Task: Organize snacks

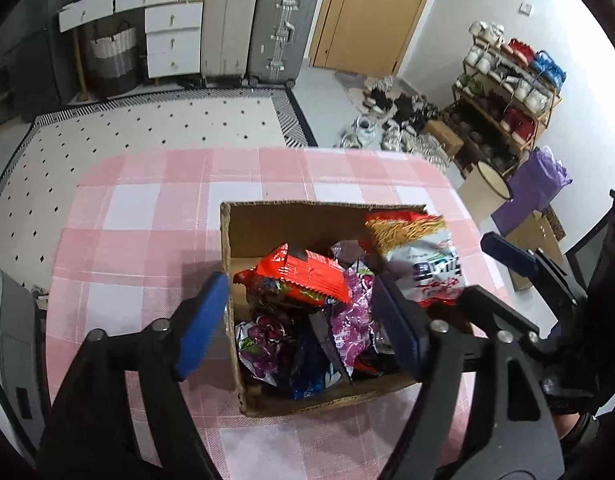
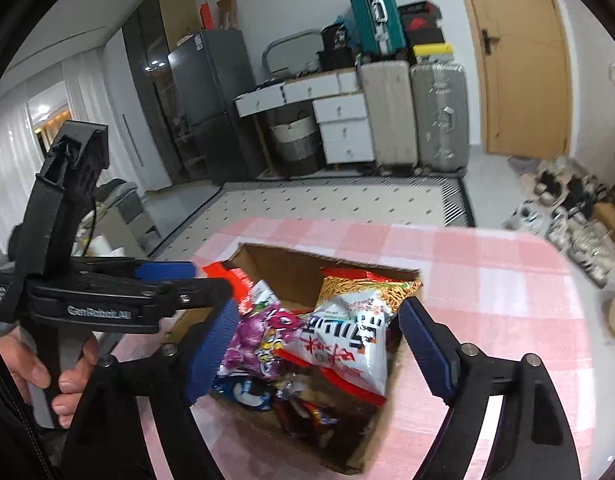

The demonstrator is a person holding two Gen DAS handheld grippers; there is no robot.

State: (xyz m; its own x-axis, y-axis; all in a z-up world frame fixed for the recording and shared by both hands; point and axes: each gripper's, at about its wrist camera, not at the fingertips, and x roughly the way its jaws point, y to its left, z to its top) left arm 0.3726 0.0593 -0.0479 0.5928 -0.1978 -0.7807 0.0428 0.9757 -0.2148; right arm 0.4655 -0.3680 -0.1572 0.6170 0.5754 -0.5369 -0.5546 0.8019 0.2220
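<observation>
A table covered in a pink-and-white checked cloth (image 1: 155,216) carries an open brown cardboard box (image 1: 243,236), which stands toward the near right part of the tabletop. The box holds a heap of snack packets: a white-and-red noodle-snack bag (image 2: 347,332) leaning against the far right corner, an orange-red foil packet (image 1: 303,276) lying on top of the pile, purple grape-printed bags (image 1: 267,340) beneath it, and a dark blue wrapper (image 1: 307,380) near the front wall. The left gripper (image 1: 303,320) hangs over the box with its blue-padded jaws spread wide, holding nothing. The right gripper (image 2: 319,356) is likewise spread open over the box, with the noodle-snack bag between its pads but not pinched.
</observation>
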